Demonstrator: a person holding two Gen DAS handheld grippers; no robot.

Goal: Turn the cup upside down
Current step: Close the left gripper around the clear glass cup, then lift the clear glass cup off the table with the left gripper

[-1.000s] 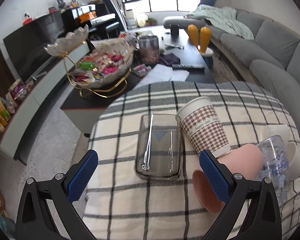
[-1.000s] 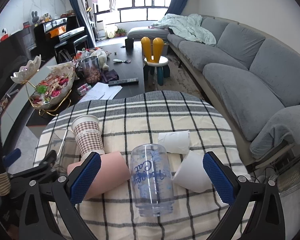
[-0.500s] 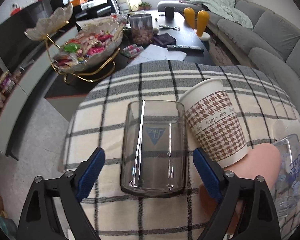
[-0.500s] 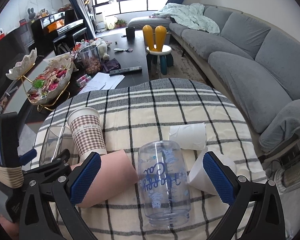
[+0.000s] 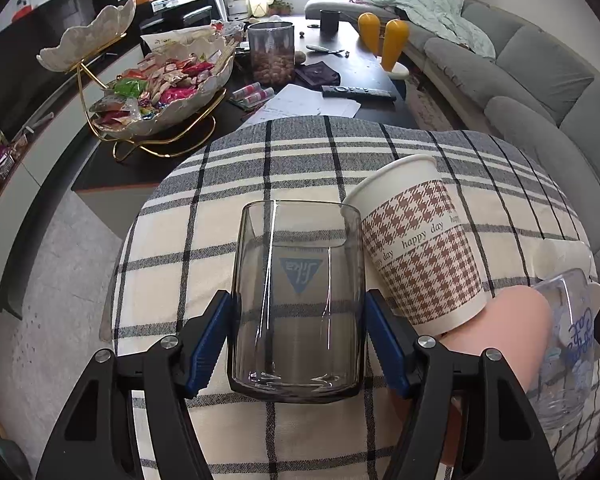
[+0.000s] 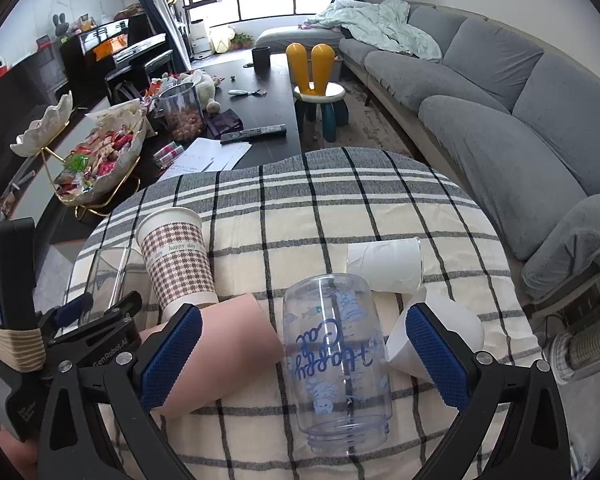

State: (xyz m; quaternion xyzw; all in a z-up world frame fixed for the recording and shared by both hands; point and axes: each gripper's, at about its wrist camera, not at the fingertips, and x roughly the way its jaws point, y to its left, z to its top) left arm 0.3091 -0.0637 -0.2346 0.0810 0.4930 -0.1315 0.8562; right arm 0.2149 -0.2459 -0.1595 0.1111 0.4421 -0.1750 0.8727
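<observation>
On the checked cloth (image 5: 300, 168), a smoky glass cup (image 5: 296, 300) lying on its side, open end pointing away. Left gripper (image 5: 298, 340) closed around it, one blue pad (image 5: 210, 338) pressed on each side near the thick bottom. Seen close up only from the left wrist: a little blue triangle mark on the glass, and the glass rim touching the paper cup (image 5: 418, 240) with the brown checks and the words "happy day".

From the right wrist, the same glass cup (image 6: 108, 272) just a small clear shape far to the left, half hidden behind the left gripper (image 6: 84, 312). The grip on the glass hard to make out from here. A small screen strapped on at the far left edge, seen only in this view.

Right gripper (image 6: 304, 350) wide apart, holding nothing. Between its blue pads (image 6: 172, 356), a clear bottle (image 6: 336, 360) with blue writing, lying on its side. Pink cup (image 6: 228, 344) lying beside the bottle on the left, touching the bottom of the paper cup (image 6: 176, 256). Two white cups on the right: one (image 6: 384, 264) lying just past the bottle, one (image 6: 436, 336) partly behind the right pad.

From the left wrist, only a bit of the pink cup (image 5: 500, 332) and the bottle (image 5: 568, 340) at the right edge.

Behind the cloth, a dark table (image 6: 276, 80) with a snack bowl (image 6: 104, 152), a jar (image 6: 182, 112) and a remote (image 6: 254, 134). Grey sofa (image 6: 500, 92) on the right.
</observation>
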